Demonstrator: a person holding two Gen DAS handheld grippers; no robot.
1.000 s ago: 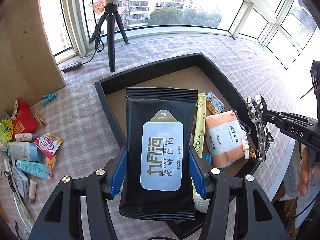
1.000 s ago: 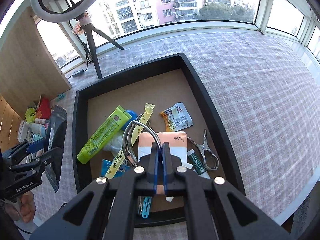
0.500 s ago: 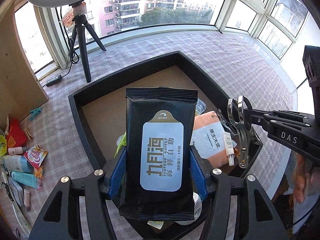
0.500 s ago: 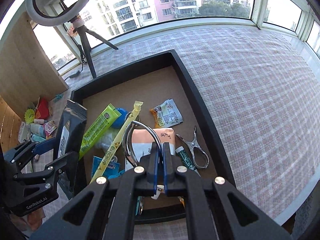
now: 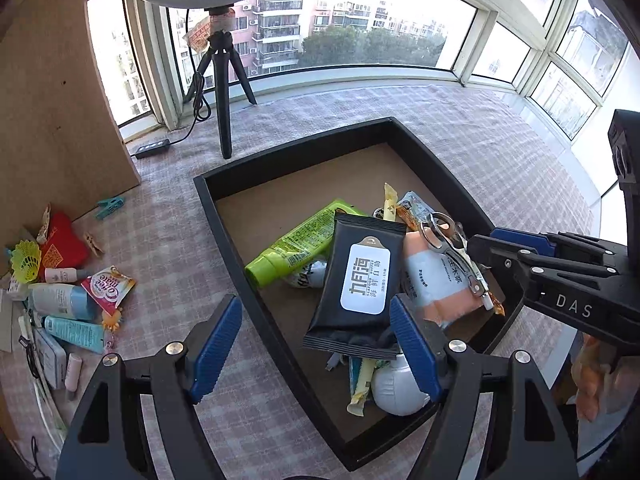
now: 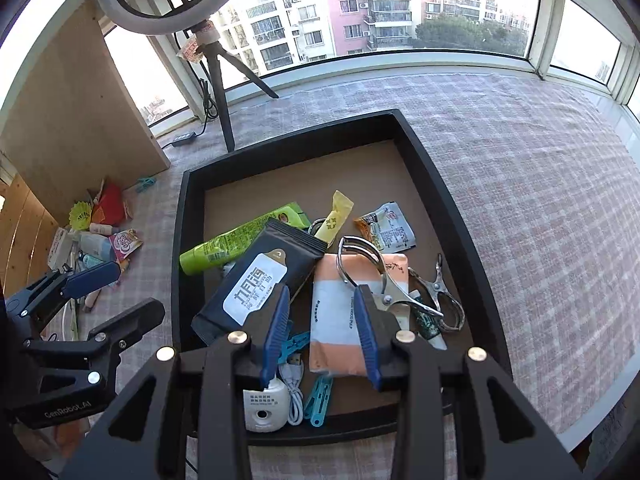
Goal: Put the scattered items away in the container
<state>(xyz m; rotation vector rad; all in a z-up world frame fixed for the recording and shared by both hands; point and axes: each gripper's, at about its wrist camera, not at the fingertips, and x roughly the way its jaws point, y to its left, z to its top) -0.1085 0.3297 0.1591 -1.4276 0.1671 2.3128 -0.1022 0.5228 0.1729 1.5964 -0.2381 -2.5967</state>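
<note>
The black tray (image 5: 296,152) (image 6: 288,136) holds a pile of items. A black wet-wipe pack (image 5: 360,280) (image 6: 260,280) lies loose on top of a green tube (image 5: 296,248). My left gripper (image 5: 314,304) (image 6: 124,292) hangs above it, its jaws opening and touching nothing. A metal spring clip (image 6: 372,276) (image 5: 452,248) rests on the orange tissue pack (image 6: 344,320). My right gripper (image 6: 322,292) (image 5: 482,242) is over that pack with its jaws opening; the clip runs behind the right finger, and the pads do not press it.
Scattered tubes (image 5: 60,300), a Coffee-mate sachet (image 5: 106,288), a red pouch (image 5: 64,244) and a teal peg (image 5: 110,203) lie on the checked cloth left of the tray. A ring-light tripod (image 5: 222,92) and wooden board (image 5: 52,100) stand behind. The table edge runs along the right.
The left gripper spread and the black pack dropped from it into the tray. The right gripper went from shut on the metal clip to apart, and the clip now lies on the tissue pack.
</note>
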